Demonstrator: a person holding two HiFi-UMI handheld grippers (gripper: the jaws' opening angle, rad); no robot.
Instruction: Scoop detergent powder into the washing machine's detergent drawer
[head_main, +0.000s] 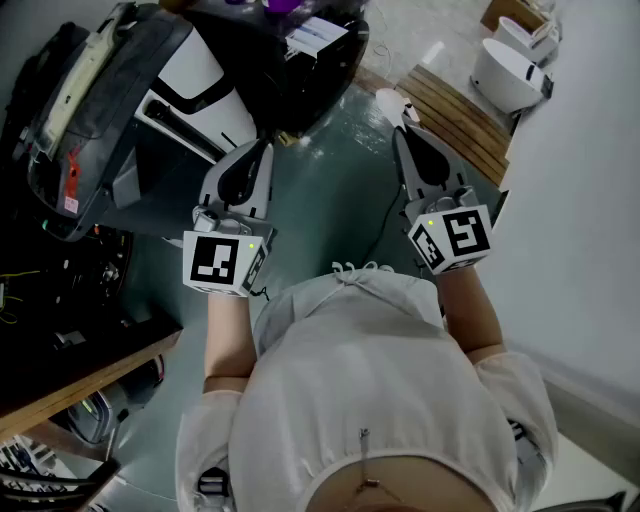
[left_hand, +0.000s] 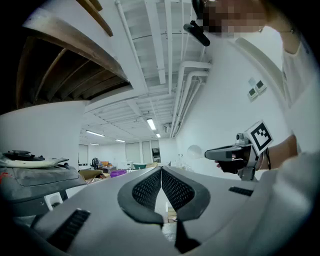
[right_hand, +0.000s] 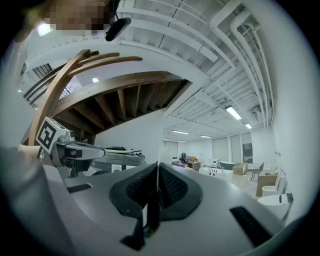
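A person is holding two grippers out in front of the chest. The left gripper (head_main: 264, 149), just right of the grey and white washing machine (head_main: 130, 95), is pressing its jaws together on nothing. The right gripper (head_main: 403, 133), farther right of the machine, is clamping a white scoop (head_main: 389, 100).

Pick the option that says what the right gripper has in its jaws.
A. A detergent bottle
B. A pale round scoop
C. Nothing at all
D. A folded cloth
B: in the left gripper view, a pale round scoop sticks out from the tip of the right gripper. In the right gripper view, its thin edge stands between the closed jaws.
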